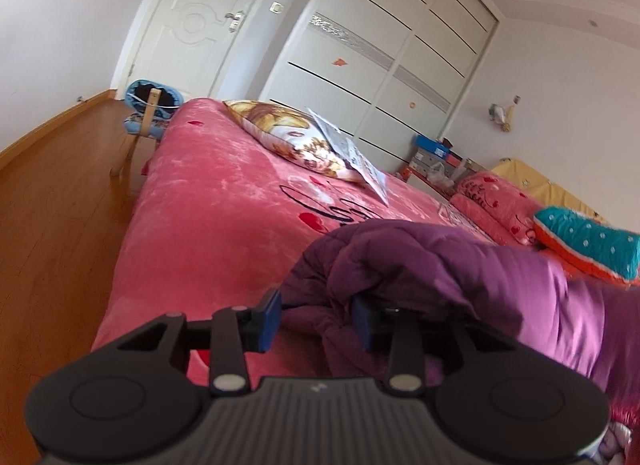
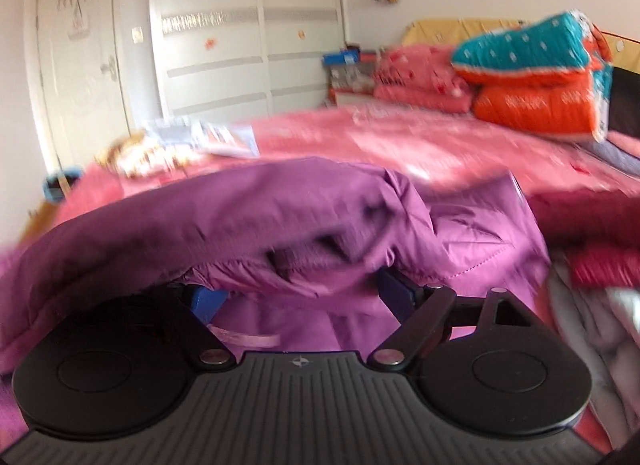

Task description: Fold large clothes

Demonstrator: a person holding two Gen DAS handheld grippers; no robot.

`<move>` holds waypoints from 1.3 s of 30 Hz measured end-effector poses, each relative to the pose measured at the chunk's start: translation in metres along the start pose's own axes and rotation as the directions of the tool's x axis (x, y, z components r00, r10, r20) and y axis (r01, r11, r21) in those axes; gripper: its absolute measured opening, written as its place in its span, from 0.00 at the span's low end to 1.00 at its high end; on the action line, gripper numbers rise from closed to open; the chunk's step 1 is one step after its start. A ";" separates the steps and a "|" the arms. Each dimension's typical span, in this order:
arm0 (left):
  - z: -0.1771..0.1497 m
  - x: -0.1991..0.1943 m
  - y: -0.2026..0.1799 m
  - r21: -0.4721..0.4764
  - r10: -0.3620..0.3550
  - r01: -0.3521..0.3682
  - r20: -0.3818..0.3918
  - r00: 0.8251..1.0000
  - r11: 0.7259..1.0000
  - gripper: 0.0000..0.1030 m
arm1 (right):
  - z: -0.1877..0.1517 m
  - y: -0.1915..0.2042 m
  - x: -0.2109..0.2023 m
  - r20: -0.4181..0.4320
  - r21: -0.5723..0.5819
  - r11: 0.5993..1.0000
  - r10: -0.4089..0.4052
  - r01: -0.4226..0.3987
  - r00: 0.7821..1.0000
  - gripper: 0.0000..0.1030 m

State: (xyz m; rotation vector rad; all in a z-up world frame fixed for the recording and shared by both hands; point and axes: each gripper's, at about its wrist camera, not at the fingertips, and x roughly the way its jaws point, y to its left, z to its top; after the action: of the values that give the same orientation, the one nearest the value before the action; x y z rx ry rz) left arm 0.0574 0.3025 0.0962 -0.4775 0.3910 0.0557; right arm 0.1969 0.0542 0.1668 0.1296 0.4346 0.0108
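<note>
On the pink bed [image 1: 208,201] | purple padded jacket [image 1: 440,261] bunched | left tool [image 1: 316,321] parted, jacket fold between pads, unpressed | right tool [image 2: 304,297] under jacket, grip unclear

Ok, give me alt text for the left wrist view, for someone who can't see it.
The left gripper is open around a fold of a purple padded coat on a pink bedspread. A floral pillow lies farther back.
</note>
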 end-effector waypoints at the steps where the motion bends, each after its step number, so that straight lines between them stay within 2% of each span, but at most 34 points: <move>1: 0.001 0.000 0.002 -0.007 0.006 -0.006 0.006 1.000 1.000 0.40 | 0.015 0.008 0.009 0.018 0.009 1.000 0.016 -0.016 1.000 1.00; 7: 0.006 0.000 0.009 -0.022 0.037 -0.036 0.030 0.999 0.999 0.48 | 0.068 0.071 0.077 0.030 -0.038 0.998 0.045 -0.044 0.999 1.00; 10: 0.008 0.001 0.014 -0.028 0.058 -0.057 0.037 0.998 0.998 0.52 | 0.078 0.094 0.112 -0.020 -0.081 0.995 0.055 -0.057 0.998 1.00; 13: 0.010 0.003 0.020 -0.050 0.077 -0.075 0.039 0.996 0.996 0.59 | 0.080 0.110 0.139 -0.093 -0.135 0.990 0.020 -0.032 0.995 1.00; 17: 0.010 0.005 0.022 -0.057 0.095 -0.092 0.042 0.995 0.994 0.71 | 0.077 0.101 0.171 -0.222 -0.136 0.991 -0.030 -0.001 0.975 1.00; 20: 0.009 0.007 0.018 -0.036 0.077 -0.076 0.034 0.996 0.996 0.72 | 0.069 0.090 0.181 -0.259 -0.082 0.997 -0.033 0.012 0.965 1.00; 23: 0.008 0.009 0.017 -0.026 0.070 -0.070 0.024 0.997 0.997 0.72 | 0.070 0.082 0.178 -0.275 0.007 1.000 0.012 -0.011 0.961 1.00; 26: 0.008 0.008 0.018 -0.030 0.063 -0.063 0.018 0.998 0.998 0.72 | 0.074 0.071 0.155 -0.262 0.072 0.997 0.056 -0.039 0.963 1.00; 29: 0.007 0.006 0.015 -0.015 0.064 -0.064 0.025 0.998 0.998 0.72 | 0.085 0.055 0.128 -0.208 0.093 0.992 0.108 -0.090 0.972 1.00; 33: 0.006 0.003 0.012 -0.008 0.062 -0.062 0.033 0.998 0.998 0.72 | 0.070 0.039 0.071 -0.136 0.114 0.983 0.156 -0.141 0.978 1.00; 36: 0.005 -0.001 0.008 0.011 0.060 -0.061 0.043 0.997 0.998 0.72 | 0.045 0.002 0.031 -0.082 0.117 0.988 0.110 -0.100 0.991 1.00; 39: 0.004 -0.005 0.007 0.015 0.042 -0.043 0.044 0.998 0.999 0.72 | 0.005 -0.032 0.004 -0.085 0.124 0.992 -0.022 0.033 0.996 1.00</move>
State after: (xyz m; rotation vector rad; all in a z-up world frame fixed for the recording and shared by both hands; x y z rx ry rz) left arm 0.0529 0.3112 0.0985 -0.4513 0.3583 0.1036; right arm 0.2019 0.0217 0.1656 0.2472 0.5210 -0.0384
